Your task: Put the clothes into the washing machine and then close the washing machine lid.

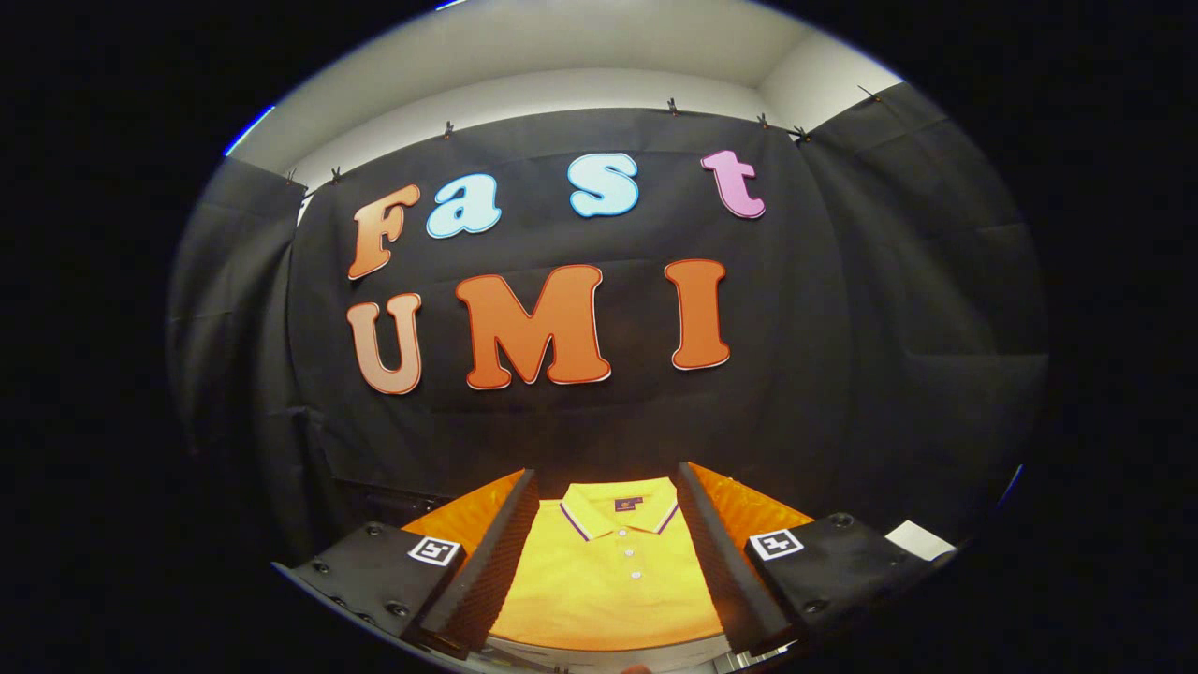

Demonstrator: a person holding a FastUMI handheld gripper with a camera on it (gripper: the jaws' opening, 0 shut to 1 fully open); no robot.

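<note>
Item: folded yellow polo shirt with striped collar (608, 571), lying flat, seen between the fingers and below them. Gripper (606, 562): fingers spread wide, touching nothing. Step, by my reckoning: the approach, shirt not yet taken. Next move calls for descending and pinching a fold of cloth. Surface: pale edge under the shirt. Room: black cloth wall (842, 328), white ceiling (562, 56) above.

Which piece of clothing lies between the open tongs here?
There is one garment to pick from: the yellow polo shirt, folded flat, collar toward the black cloth wall. It lies between the fingers of the open tongs, untouched.
</note>
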